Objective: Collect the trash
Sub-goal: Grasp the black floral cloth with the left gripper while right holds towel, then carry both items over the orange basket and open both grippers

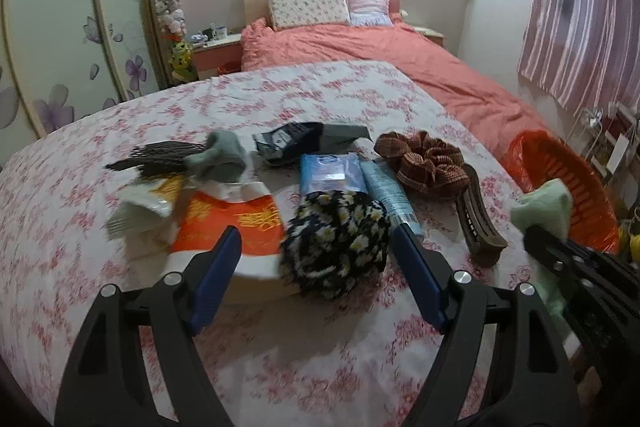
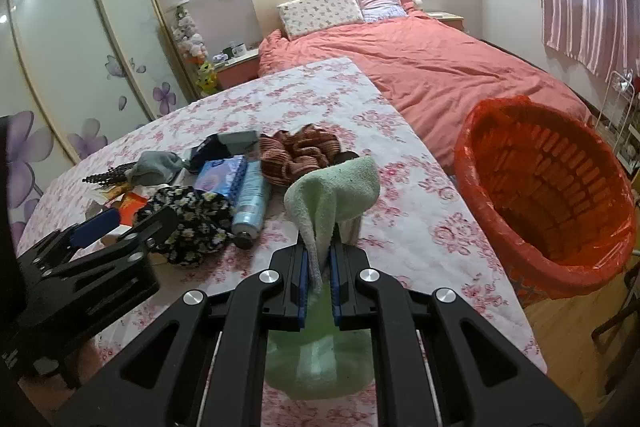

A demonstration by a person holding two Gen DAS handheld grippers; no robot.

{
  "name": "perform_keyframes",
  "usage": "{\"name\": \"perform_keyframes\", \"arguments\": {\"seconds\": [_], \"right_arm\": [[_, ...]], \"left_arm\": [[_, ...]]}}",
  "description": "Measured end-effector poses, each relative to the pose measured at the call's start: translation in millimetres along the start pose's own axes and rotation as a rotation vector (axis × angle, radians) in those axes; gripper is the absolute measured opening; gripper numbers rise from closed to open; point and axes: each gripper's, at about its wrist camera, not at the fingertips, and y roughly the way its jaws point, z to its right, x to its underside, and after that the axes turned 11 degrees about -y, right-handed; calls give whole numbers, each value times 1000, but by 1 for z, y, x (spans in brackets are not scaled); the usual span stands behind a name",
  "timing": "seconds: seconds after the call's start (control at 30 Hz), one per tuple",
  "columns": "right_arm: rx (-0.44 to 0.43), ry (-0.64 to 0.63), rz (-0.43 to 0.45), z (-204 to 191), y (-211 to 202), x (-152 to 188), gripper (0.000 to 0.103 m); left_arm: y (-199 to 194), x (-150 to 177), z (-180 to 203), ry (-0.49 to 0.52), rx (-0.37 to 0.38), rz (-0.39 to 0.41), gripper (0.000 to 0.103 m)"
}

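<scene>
Right gripper (image 2: pixel 320 267) jaws clenched on pale green cloth (image 2: pixel 336 187); left gripper (image 1: pixel 318 259) jaws released, nothing gripped.

Cloth is fuzzy, terry-like, mint green, draped over the right jaws' tips and hanging below them, lifted off the floral-covered counter (image 2: pixel 400 227). Orange-lined basket (image 2: pixel 560 187) sits at 3 o'clock of the cloth, off the counter edge. Pile at 10 o'clock of the cloth: brown scrunchie (image 2: pixel 300 151), blue tube (image 2: pixel 252 195), blue tissue pack (image 2: pixel 220 179), black daisy-print scrunchie (image 2: pixel 192 223). Left wrist view shows an orange-white wrapper (image 1: pixel 228 223) with yellow script, blurred, unreadable; labels on tube and pack too small to read.
</scene>
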Motion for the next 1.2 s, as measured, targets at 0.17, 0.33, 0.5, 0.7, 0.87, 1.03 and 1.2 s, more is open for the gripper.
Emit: {"name": "perform_keyframes", "arguments": {"seconds": [0.17, 0.33, 0.5, 0.7, 0.87, 1.03, 1.2], "right_arm": [[-2, 16, -10, 12, 3, 4, 9], [-7, 25, -14, 17, 4, 6, 9], [-7, 31, 1, 20, -2, 4, 9], [-10, 40, 41, 23, -17, -3, 9], [-7, 43, 73, 27, -30, -6, 9], [5, 52, 98, 36, -39, -9, 9], [30, 65, 120, 50, -47, -10, 9]], "left_arm": [[18, 1, 10, 35, -12, -32, 68], [32, 1, 12, 36, 12, -83, 34], [21, -4, 6, 9, 69, -61, 18], [-3, -15, 4, -5, 98, -5, 16], [-22, -20, 10, -7, 124, 26, 16], [-38, -19, 28, 18, 169, 44, 16], [-46, -17, 49, 34, 224, 43, 16]]}}
